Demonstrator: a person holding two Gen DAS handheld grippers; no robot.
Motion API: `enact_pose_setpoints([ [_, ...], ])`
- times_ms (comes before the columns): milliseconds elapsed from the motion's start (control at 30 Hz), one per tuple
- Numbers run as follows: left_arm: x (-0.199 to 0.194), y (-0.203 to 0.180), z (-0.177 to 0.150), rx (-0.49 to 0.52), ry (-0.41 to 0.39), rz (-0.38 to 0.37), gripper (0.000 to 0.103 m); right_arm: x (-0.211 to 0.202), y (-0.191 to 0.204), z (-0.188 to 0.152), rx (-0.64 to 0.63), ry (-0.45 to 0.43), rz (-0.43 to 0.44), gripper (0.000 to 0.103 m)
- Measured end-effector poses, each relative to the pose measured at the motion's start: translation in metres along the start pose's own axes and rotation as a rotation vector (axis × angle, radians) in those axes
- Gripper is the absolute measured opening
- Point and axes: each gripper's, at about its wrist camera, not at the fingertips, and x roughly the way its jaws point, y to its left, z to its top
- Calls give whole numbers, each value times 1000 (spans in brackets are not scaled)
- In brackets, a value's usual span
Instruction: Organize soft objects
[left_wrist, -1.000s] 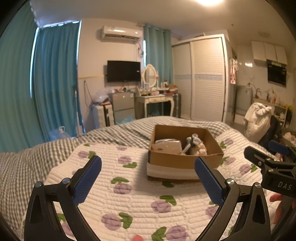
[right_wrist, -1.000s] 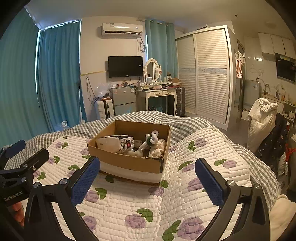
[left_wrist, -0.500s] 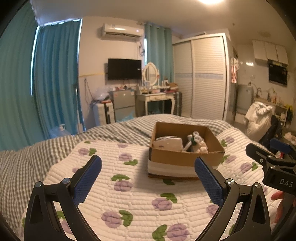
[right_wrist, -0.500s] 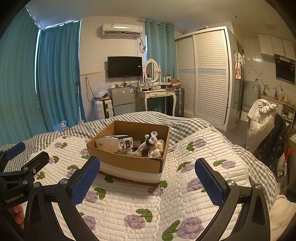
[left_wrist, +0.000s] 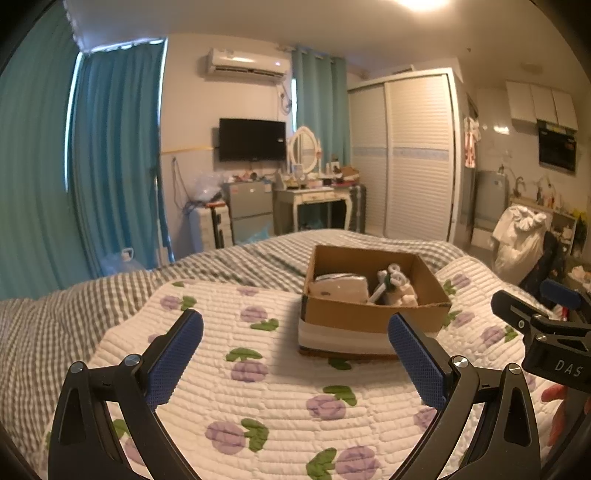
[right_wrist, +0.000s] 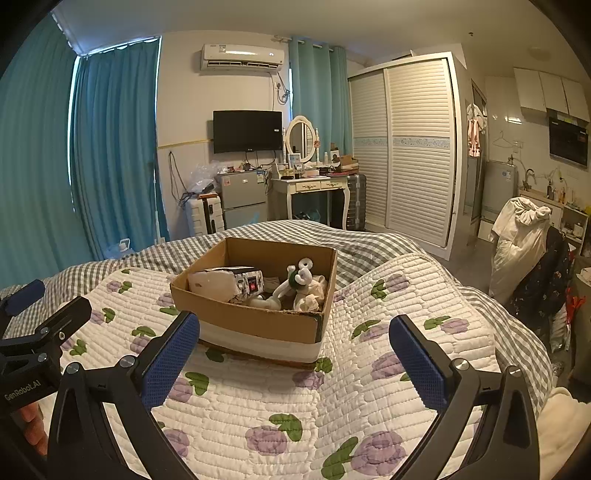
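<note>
1. Between my left gripper's (left_wrist: 295, 350) jaws I see only quilt; they stand wide apart, hold nothing and touch nothing, raised over the bed.
2. On my right gripper (right_wrist: 295, 354) the jaws are spread equally wide and equally empty, hanging above the quilt.
3. Just past both pairs of blue pads lies the white quilt (left_wrist: 273, 391) with purple flowers and green leaves, spread over a grey checked cover (right_wrist: 373, 251).
4. Ahead on the quilt sits the open cardboard box (right_wrist: 258, 321), right of centre for the left camera, left of centre for the right one.
5. Inside it I make out a white wrapped packet (right_wrist: 221, 282) on the left side and a white soft toy (right_wrist: 301, 275) with a green patch leaning beside it; other pale soft bits lie under the toy, too bunched to name.
6. At the frame edges each camera catches the other gripper, with part of a hand (right_wrist: 31, 424) behind it.
7. Beyond the bed stand teal curtains (right_wrist: 110, 155).
</note>
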Motion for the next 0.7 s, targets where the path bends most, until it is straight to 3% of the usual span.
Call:
enact_pose_setpoints([
  [700, -2, 0, 2, -1, -6, 1, 103, -1, -1, -1, -3, -6, -5, 103],
])
